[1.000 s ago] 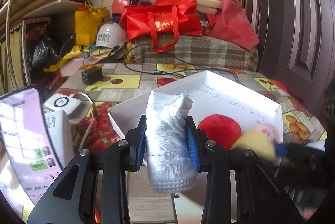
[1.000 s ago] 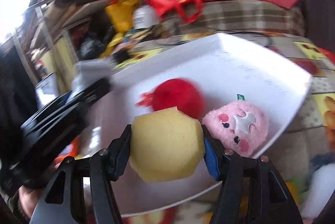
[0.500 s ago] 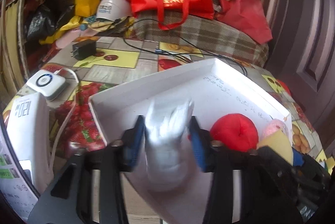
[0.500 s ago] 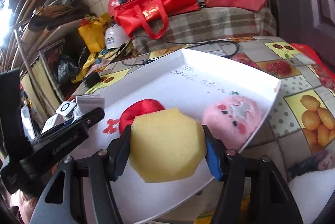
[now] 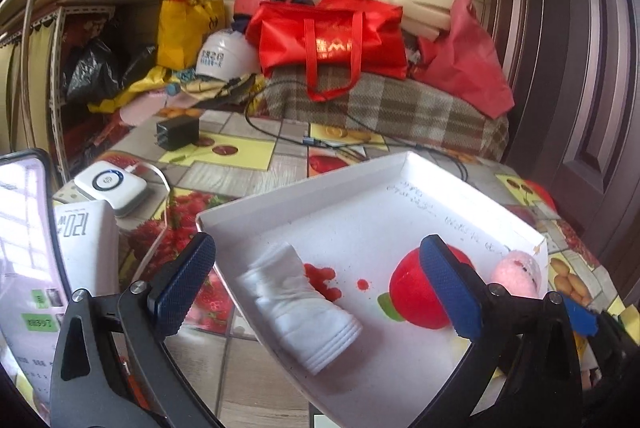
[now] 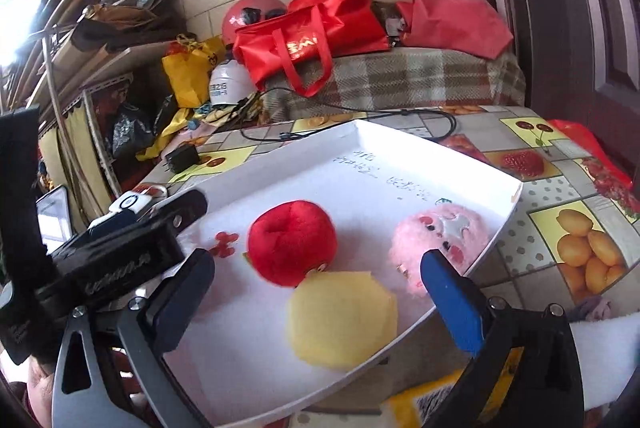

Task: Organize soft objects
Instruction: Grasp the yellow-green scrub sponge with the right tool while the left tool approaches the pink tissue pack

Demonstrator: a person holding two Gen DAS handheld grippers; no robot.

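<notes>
Inside white tray [image 5: 460, 196]: sock [image 5: 300, 304], red plush [image 6: 292, 242], pink plush [image 6: 440, 240], sponge [image 6: 342, 320].

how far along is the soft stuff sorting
Done: four soft things lie in the white tray: white sock, red plush apple, pink plush and yellow sponge.
In hand: nothing. The left gripper and right gripper are opening their jaws, and no pad touches anything.
Left: a white soft thing and some greyish fabric lie outside the tray, beside the right gripper.
</notes>
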